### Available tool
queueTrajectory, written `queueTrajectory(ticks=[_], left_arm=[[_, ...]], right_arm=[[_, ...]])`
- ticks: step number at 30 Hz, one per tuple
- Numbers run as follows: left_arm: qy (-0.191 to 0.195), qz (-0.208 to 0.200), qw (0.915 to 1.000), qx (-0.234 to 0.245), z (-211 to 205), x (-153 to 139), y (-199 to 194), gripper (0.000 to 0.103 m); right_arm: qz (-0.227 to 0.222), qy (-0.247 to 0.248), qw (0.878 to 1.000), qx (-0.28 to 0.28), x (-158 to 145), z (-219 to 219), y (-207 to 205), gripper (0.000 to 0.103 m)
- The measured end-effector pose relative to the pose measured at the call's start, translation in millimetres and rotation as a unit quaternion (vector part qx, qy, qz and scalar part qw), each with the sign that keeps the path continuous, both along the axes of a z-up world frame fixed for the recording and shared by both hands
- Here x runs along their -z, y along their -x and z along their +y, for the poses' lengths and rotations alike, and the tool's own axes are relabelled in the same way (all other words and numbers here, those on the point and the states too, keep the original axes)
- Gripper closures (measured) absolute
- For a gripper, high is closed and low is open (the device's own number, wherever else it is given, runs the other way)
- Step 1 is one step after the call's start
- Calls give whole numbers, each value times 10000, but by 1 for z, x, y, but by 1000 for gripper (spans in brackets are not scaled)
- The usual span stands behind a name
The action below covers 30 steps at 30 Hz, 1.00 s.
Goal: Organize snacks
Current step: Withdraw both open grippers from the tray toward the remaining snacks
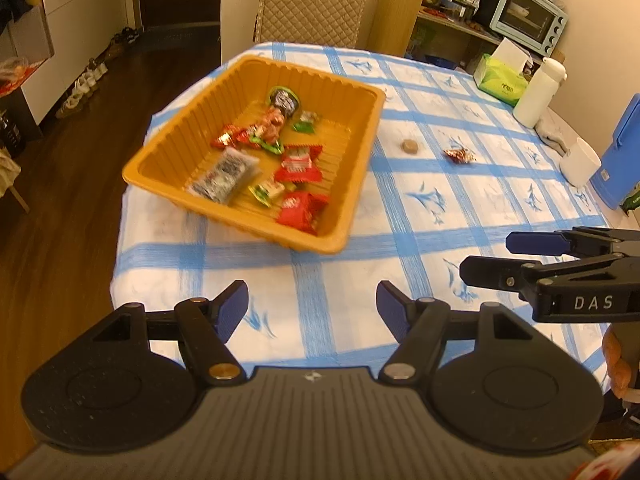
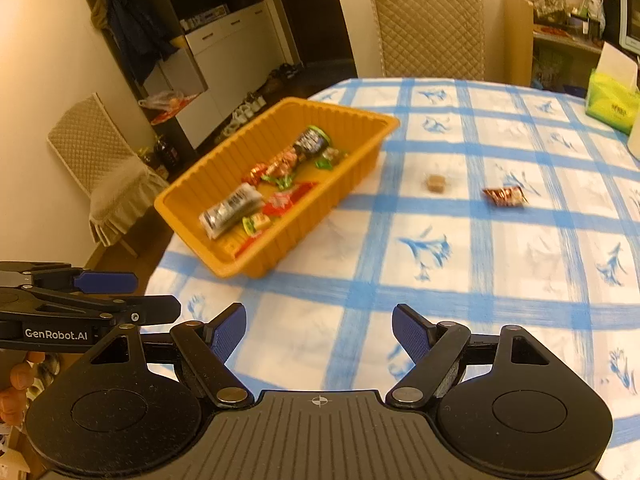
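An orange plastic tray [image 1: 168, 148] [image 2: 280, 256] sits on the left part of the blue-checked tablecloth [image 1: 400, 216] and holds several wrapped snacks, among them red packets [image 1: 298, 164] and a grey-black packet [image 1: 224, 176]. Two snacks lie loose on the cloth right of the tray: a small brown round one [image 1: 409, 146] [image 2: 436, 183] and a red-brown wrapped candy [image 1: 459, 155] [image 2: 505, 197]. My left gripper [image 1: 312, 310] is open and empty above the near table edge. My right gripper [image 2: 319, 334] is open and empty beside it; it shows in the left wrist view [image 1: 492, 258].
At the far right stand a white bottle [image 1: 538, 92], a green tissue box [image 1: 500, 80] [image 2: 612, 106], a white cup [image 1: 580, 162] and a blue container [image 1: 624, 152]. A quilted chair [image 1: 312, 0] [image 2: 430, 28] is behind the table; another chair [image 2: 104, 172] is at the left.
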<state>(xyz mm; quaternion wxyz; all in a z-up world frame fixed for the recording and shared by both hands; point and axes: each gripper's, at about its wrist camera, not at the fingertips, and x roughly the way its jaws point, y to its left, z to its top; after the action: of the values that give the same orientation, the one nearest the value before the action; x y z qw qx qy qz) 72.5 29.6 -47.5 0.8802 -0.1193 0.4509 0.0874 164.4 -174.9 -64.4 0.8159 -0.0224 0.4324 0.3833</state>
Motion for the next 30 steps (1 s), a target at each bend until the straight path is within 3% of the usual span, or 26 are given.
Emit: queueTrajectory(ticks=[15, 30], left_arm=[[124, 206, 9996, 113, -61, 15, -14, 34], [-14, 232, 9991, 363, -111, 27, -54, 34]], right_arm=[[195, 293, 9994, 69, 13, -55, -11, 23], [312, 333, 9983, 361, 27, -103, -42, 23]])
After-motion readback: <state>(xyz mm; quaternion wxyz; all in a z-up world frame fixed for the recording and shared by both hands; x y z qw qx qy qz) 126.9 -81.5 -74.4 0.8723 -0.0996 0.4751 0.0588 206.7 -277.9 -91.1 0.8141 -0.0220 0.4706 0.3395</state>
